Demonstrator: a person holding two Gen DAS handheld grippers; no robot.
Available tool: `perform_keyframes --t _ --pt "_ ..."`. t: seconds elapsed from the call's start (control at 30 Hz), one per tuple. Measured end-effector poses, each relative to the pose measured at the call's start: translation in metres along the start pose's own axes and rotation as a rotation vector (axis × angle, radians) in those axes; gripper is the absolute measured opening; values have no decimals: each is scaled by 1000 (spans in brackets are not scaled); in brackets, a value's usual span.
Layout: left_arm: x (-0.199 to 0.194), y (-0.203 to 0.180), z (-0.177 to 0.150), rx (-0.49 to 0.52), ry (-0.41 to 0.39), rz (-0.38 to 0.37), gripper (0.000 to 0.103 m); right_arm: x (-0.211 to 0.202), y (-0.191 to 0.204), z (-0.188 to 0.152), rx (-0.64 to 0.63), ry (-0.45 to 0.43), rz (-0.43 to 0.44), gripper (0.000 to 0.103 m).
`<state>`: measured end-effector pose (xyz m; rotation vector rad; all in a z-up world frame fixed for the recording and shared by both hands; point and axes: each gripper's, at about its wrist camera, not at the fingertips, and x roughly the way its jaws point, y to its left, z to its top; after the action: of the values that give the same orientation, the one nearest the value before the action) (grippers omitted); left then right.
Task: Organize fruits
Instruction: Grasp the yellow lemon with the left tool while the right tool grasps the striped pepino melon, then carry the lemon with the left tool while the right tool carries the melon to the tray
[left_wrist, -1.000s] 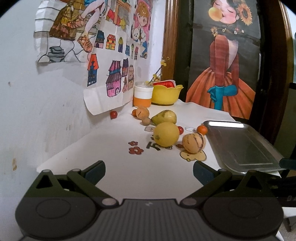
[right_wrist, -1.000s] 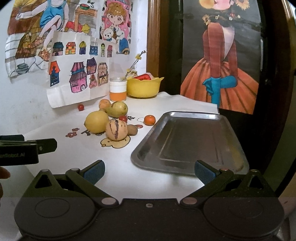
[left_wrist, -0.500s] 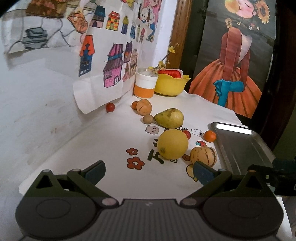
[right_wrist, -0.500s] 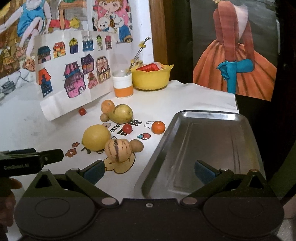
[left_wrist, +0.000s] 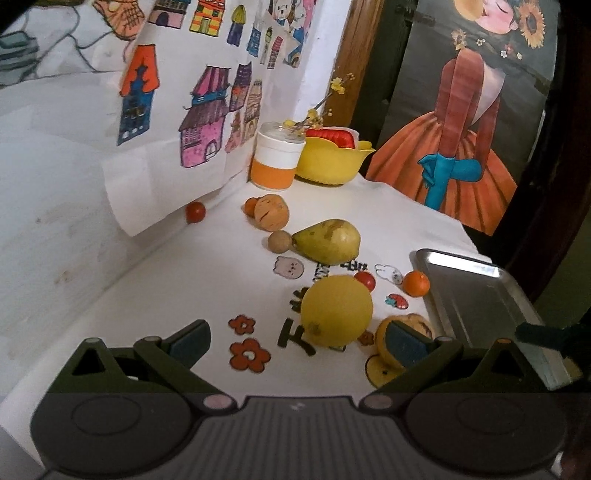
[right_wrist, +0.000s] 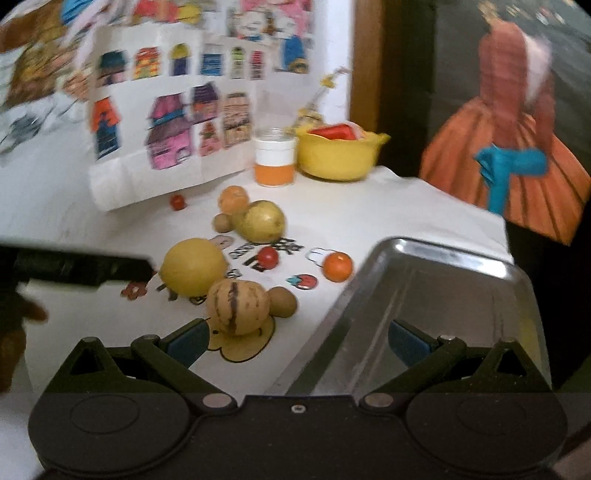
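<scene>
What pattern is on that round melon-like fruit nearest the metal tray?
Pale tan with dark brownish-purple stripes running top to bottom on the striped fruit; clearest in the right wrist view.

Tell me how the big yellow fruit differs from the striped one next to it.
The yellow fruit is plain and larger; the striped fruit is tan with dark stripes and smaller. The yellow one lies farther from the metal tray than the striped one. Both are roundish and rest on the white table.

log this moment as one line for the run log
step: approach | left tool: open, near lemon | right tool: open, empty | tray: empty | fruit: all on table
</scene>
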<state>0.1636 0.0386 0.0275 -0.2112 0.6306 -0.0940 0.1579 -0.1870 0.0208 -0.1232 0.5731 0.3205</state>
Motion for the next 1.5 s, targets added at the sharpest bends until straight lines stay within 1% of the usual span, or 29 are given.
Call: perform_keyframes --t 0.07,0.13,0.2,0.3,0.47,0.57,0.63,0.67,0.8,0.87,1.0,1.1,1.2,1.27,1.3,1.5 --pt "5 1 3 -1 4 -14 103 3 7 -5 -64 -17 22 103" --pt "11 1 5 -1 10 -22 103 9 12 -7 -120 0 63 103" --pt "19 1 6 -2 24 -22 103 14 16 -7 -147 25 125 103" --pt "30 -2 8 -3 39 -28 103 20 22 -6 -168 33 166 103" --pt "45 -5 10 -18 64 -21 103 36 34 3 -261 55 116 102" --pt "52 -5 12 -29 76 -29 102 43 40 5 -320 50 84 96" --pt "56 -5 12 -35 86 -38 101 47 39 8 -318 50 81 89" --pt "57 -6 13 -35 87 -42 99 50 38 9 -311 53 85 87" --pt "59 -7 14 -32 95 -60 90 55 42 12 -328 44 73 68" --pt "60 -8 14 -32 98 -70 85 57 43 12 -333 43 72 64" --pt "63 -9 15 -39 107 -90 82 59 46 11 -341 46 87 52" --pt "65 -10 16 -41 117 -90 80 61 49 11 -359 39 81 52" --pt "68 -9 18 -49 133 -102 72 62 49 11 -361 34 83 51" --pt "69 -9 18 -55 148 -115 63 61 49 10 -360 32 83 51" --pt "70 -9 18 -63 154 -127 62 61 49 10 -358 33 84 51" --pt "70 -11 19 -74 158 -110 61 57 44 9 -328 31 100 50"
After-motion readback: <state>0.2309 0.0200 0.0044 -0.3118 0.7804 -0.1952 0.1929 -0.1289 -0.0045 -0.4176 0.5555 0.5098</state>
